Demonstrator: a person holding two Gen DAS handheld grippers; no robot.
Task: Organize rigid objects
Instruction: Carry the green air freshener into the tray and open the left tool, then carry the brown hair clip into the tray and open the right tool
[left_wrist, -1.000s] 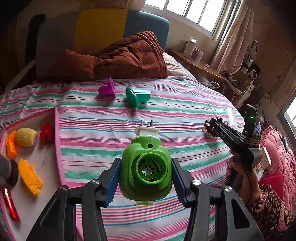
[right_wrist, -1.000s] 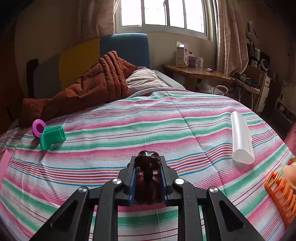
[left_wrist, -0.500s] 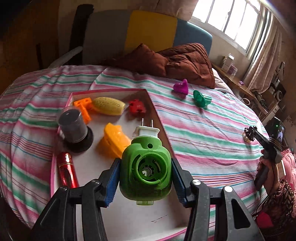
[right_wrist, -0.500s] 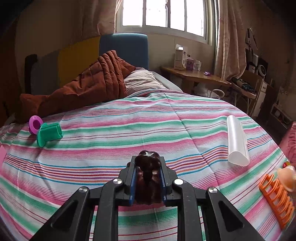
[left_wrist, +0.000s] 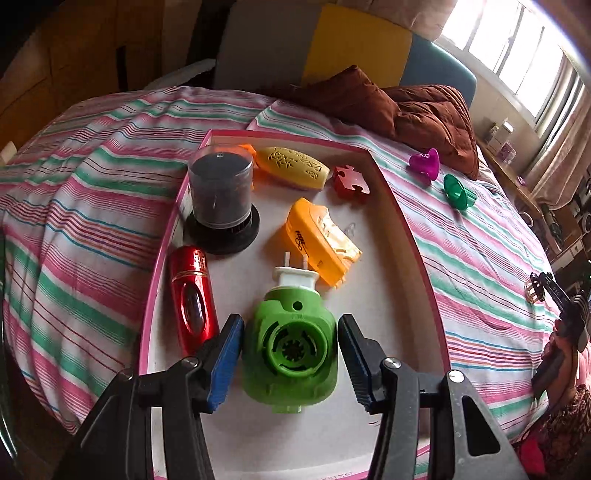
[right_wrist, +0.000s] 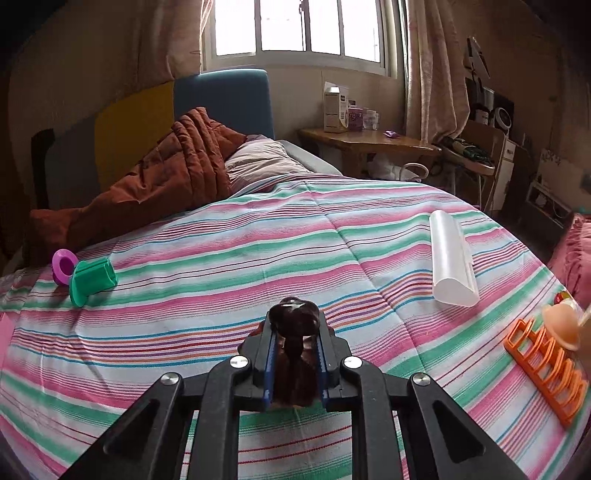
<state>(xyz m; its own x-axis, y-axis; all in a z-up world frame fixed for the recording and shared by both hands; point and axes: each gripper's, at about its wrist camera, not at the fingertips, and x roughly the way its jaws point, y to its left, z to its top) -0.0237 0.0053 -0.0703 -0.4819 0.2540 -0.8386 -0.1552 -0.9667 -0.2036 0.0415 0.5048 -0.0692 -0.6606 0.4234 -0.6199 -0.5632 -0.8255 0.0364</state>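
A green plug-in device (left_wrist: 291, 343) with a white two-pin plug lies on the white floor of the pink-rimmed tray (left_wrist: 402, 218). My left gripper (left_wrist: 290, 354) is open, its blue pads standing apart on either side of the device. My right gripper (right_wrist: 294, 354) is shut on a dark brown figure (right_wrist: 294, 321) above the striped bedspread; it also shows at the right edge of the left wrist view (left_wrist: 554, 295).
In the tray lie a red tube (left_wrist: 192, 299), a dark jar (left_wrist: 219, 192), an orange plug (left_wrist: 321, 240), a yellow case (left_wrist: 291, 168) and a red puzzle piece (left_wrist: 351, 181). On the bed lie a purple piece (right_wrist: 63, 265), a green piece (right_wrist: 92, 280), a white tube (right_wrist: 452, 258) and an orange rack (right_wrist: 546, 369).
My left gripper swung left from over the bed to over the tray, lowered the green device onto the tray floor and opened. The right gripper stayed shut on the brown figure.
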